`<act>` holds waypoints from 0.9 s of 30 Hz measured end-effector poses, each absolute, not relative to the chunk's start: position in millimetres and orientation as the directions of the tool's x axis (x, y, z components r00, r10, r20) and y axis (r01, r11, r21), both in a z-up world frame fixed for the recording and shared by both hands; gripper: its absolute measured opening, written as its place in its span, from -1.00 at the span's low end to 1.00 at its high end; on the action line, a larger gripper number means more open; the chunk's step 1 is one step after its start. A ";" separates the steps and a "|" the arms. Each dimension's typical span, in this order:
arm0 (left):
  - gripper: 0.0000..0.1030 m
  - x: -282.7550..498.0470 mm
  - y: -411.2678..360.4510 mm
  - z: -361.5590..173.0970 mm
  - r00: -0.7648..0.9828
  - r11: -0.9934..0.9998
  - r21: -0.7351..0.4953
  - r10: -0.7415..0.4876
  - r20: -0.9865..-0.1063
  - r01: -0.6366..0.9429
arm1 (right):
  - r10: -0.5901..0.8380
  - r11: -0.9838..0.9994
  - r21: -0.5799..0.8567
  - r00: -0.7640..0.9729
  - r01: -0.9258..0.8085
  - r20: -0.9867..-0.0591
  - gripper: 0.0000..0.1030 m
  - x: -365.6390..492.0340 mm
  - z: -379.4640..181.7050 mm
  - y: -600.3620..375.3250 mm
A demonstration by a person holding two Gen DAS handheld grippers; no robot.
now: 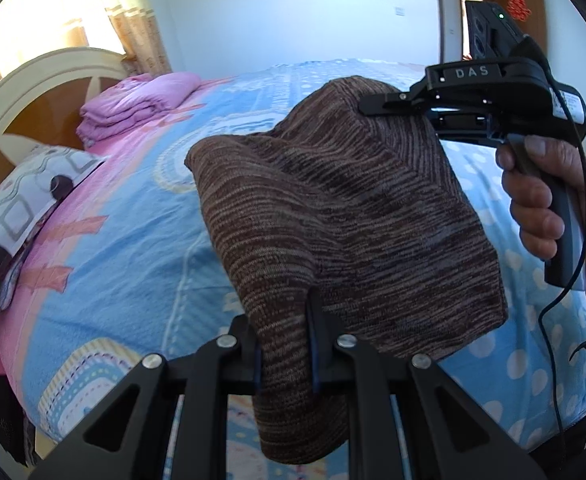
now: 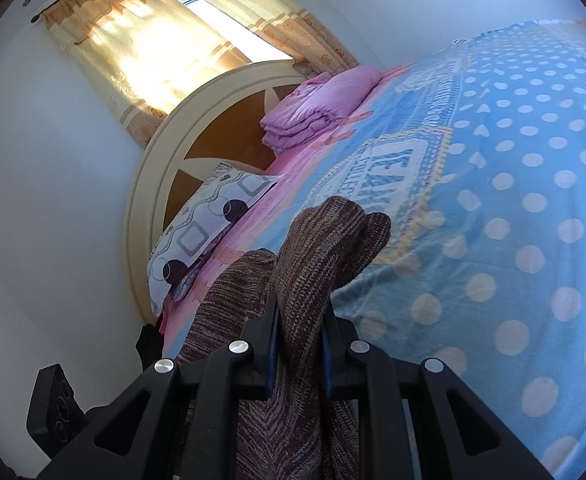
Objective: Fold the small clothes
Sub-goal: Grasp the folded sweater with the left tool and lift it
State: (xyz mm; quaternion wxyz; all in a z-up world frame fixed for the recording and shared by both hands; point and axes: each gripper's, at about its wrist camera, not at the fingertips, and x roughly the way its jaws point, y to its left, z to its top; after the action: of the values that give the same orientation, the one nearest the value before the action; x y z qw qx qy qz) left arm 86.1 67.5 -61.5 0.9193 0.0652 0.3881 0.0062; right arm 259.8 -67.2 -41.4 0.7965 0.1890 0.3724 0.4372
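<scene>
A brown striped knit garment [image 1: 345,216] hangs in the air above the bed, held by both grippers. My left gripper [image 1: 284,344] is shut on its near lower edge, cloth bunched between the fingers. My right gripper [image 1: 377,104] shows in the left wrist view at the upper right, shut on the garment's far top corner, with a hand on its handle. In the right wrist view the right gripper [image 2: 299,344] is shut on the same garment [image 2: 317,248], which folds over its fingers.
A bed with a blue polka-dot blanket [image 2: 513,208] lies below. A folded pink quilt [image 1: 133,104] and a patterned pillow [image 1: 25,208] sit by the round cream headboard [image 2: 149,184]. A curtained window [image 2: 153,40] is behind.
</scene>
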 end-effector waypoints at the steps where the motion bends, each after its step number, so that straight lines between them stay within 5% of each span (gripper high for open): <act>1: -0.66 85.4 72.1 -61.5 0.699 0.992 0.119 0.065 -0.712 0.029 | 0.839 0.543 0.623 0.331 -0.564 -0.432 -0.67 260.7 -40.0 -58.9; 19: -0.65 80.5 138.0 -104.9 0.636 0.988 0.058 0.135 -0.760 -0.140 | 0.806 0.534 0.565 0.176 -0.628 -0.565 -0.67 280.1 -76.0 80.8; 27: -0.32 81.4 134.7 -115.7 0.635 0.983 0.069 0.164 -0.755 -0.171 | 0.747 0.610 0.522 0.214 -0.596 -0.629 -0.67 297.8 -97.5 86.1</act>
State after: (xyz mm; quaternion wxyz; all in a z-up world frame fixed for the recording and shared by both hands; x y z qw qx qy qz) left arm 81.4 134.7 -115.7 0.9042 -0.0047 0.4169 0.0926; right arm 297.8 86.1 -97.5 0.7747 0.0835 0.4527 0.4336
